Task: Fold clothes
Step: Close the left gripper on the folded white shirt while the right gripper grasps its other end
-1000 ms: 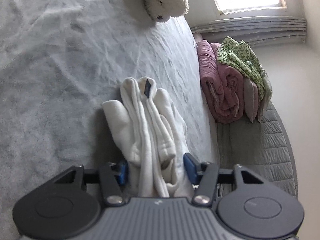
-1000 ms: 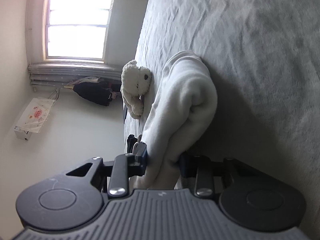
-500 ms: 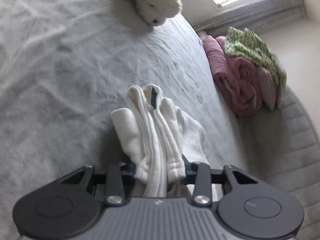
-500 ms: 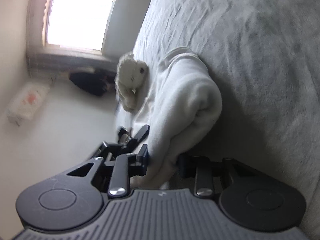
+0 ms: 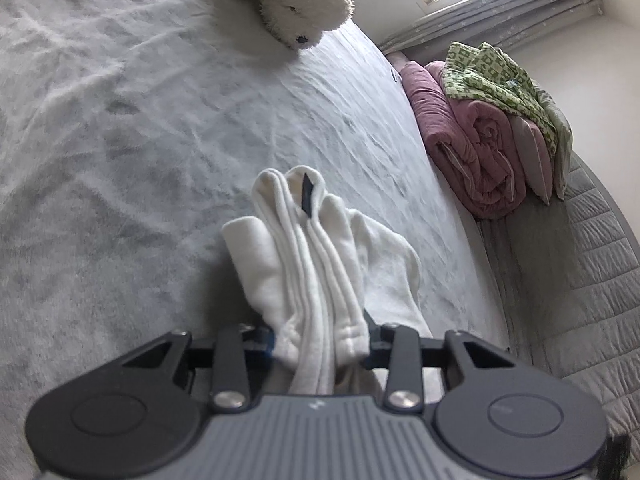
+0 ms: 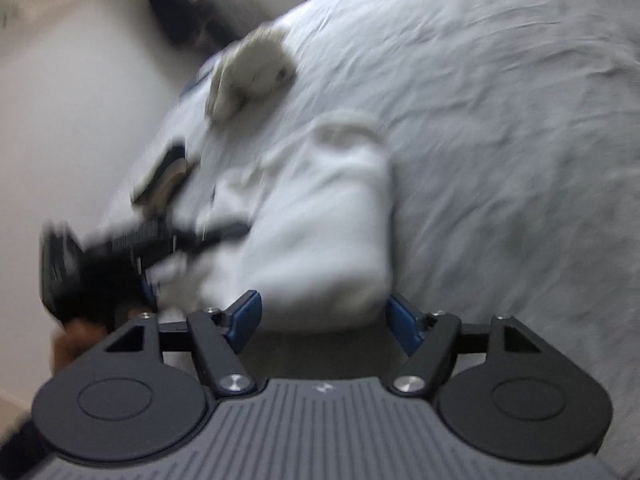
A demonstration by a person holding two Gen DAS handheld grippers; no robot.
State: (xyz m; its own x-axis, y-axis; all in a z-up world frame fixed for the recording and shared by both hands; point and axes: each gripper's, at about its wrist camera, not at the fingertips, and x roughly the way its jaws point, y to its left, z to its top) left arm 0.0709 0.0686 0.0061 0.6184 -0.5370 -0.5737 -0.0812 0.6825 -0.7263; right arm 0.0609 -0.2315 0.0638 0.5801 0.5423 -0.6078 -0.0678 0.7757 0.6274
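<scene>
While my left claw (image 5: 320,344) pinches the bunched hems of the white fleece top (image 5: 316,256), my right claw (image 6: 324,318) has just been opening, its blue pads (image 6: 246,316) now clear of the folded bundle between them. This top lies on the grey bed cover (image 5: 120,128), soft, thick and light, I judge; it slumps rather than slides. Stacked edges give the firmest hold. A plush rabbit (image 5: 296,8) and rolled pink quilt (image 5: 476,152) lie well apart.
</scene>
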